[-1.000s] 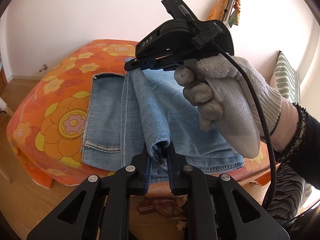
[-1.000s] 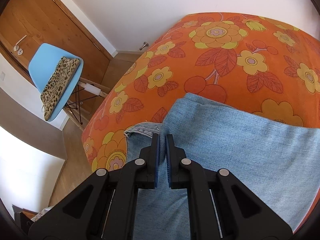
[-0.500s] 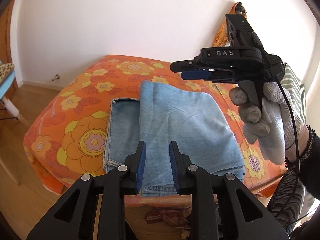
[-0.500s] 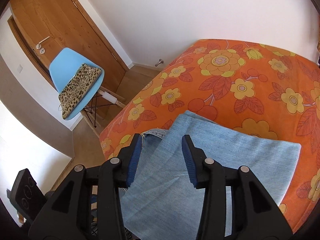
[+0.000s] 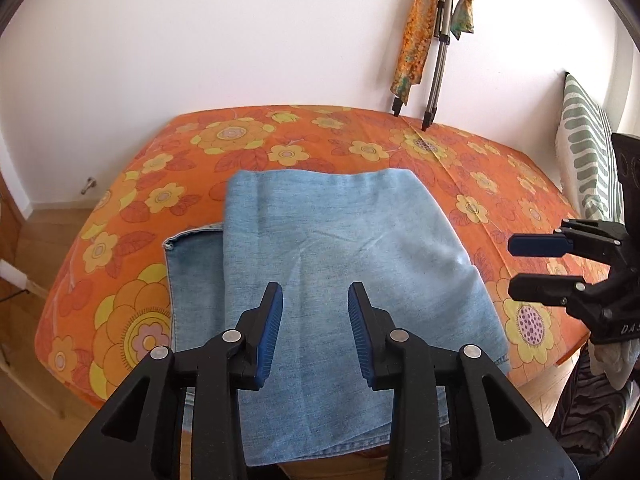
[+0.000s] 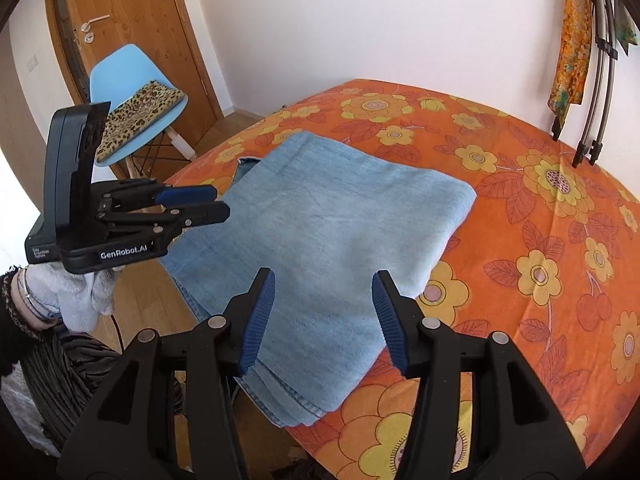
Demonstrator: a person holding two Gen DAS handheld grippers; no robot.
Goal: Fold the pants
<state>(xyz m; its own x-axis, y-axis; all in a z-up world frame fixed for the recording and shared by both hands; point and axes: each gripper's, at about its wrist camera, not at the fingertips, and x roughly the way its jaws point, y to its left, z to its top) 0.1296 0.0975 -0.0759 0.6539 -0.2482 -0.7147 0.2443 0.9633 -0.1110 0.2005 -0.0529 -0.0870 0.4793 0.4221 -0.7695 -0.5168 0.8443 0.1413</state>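
One lower layer of the folded jeans [image 5: 328, 256] lies mostly hidden.

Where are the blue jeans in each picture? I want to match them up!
Left wrist view: the folded jeans lie in the middle, on the flowery orange bed cover, reaching down to the near edge.
Right wrist view: the jeans sit left of the middle, slanting toward the bottom.
Shared landmark: the orange scarf hanging on the wall, top right in both views.
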